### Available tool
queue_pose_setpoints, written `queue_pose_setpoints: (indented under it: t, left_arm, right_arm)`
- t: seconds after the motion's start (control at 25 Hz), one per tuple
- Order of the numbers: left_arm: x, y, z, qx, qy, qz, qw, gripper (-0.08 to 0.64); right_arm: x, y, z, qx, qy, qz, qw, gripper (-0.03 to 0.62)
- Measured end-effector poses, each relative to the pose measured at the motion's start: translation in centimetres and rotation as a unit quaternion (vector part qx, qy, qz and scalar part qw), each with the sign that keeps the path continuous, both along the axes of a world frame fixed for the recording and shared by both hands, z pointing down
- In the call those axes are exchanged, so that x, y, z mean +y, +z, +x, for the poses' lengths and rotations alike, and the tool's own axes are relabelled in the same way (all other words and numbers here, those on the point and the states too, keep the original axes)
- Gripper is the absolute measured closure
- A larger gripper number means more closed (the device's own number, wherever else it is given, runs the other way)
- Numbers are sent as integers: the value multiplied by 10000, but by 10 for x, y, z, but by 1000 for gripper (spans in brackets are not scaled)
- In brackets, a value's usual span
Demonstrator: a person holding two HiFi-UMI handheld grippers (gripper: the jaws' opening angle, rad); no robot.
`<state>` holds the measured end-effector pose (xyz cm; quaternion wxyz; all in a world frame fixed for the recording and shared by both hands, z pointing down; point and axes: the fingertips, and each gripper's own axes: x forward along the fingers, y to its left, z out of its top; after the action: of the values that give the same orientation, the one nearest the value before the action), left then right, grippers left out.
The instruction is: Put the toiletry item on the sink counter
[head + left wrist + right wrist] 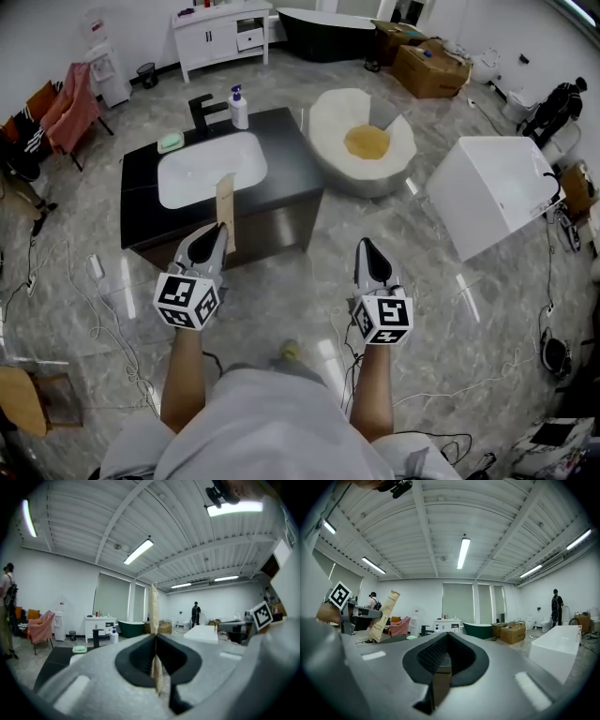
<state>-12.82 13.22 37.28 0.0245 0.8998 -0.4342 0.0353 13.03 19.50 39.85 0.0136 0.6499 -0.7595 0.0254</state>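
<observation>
Head view, nearest first: the left gripper has its jaws pinched on the lower end of one flat tan toothbrush packet. The packet sticks out past the tips, over the near edge of the sink counter, clear of its top. In the left gripper view, the left gripper clamps the packet edge-on, a thin strip rising above the jaws. The right gripper sits well to the right of the left jaws, over bare floor. In its own view, the right gripper has its tips meeting with nothing between them, and the packet shows off to the left.

Just ahead of the left jaws, the black counter carries one white basin. Behind the basin stand one black faucet, one white pump bottle with a blue top, and one green soap dish.

Ahead of the right jaws is a round white tub with a yellow-brown patch in its bowl. To its right is a white rectangular bathtub.

Farthest off are a dark bathtub, a white cabinet and two cardboard boxes, the nearer one open-topped.
</observation>
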Motion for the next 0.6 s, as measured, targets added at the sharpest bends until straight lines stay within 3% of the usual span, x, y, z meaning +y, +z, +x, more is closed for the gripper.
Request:
queue_pose_setpoints:
  t: [0.6]
  left_arm:
    - [-89, 3, 25, -31, -283, -10, 9996, 558]
  right_arm:
    - [-106, 8, 29, -45, -182, -28, 9998, 589]
